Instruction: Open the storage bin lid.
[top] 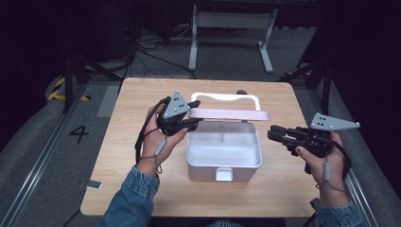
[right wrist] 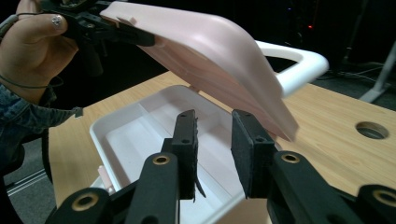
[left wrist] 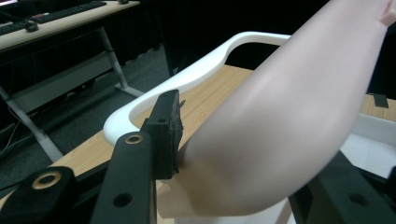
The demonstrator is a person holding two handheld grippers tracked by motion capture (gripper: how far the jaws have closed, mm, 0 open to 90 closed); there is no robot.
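The storage box (top: 224, 158) sits open near the middle of the wooden counter (top: 118, 156), its white tray showing a divider across the inside and a small latch tab (top: 223, 174) on the near wall at six o'clock. Its pink lid (top: 230, 114) is raised off the tray and hangs over the far edge at about twelve o'clock, with the white carry handle (top: 226, 97) arching just behind it. From the box, the left hand-held gripper (top: 190, 120) is at about ten o'clock — its jaws are clamped on the left end of the lid, and the left gripper view shows one black pad (left wrist: 169, 133) pressed against the pink shell. The right hand-held gripper (top: 273, 135) is at about three o'clock, just beside the tray's right wall and apart from it. Its jaws stand parted with nothing between them; in the right gripper view its pads (right wrist: 187, 149) point toward the open tray under the tilted lid. A round hole (right wrist: 372, 130) in the counter lies beyond the box, at roughly two o'clock in that view — well apart from the handle.
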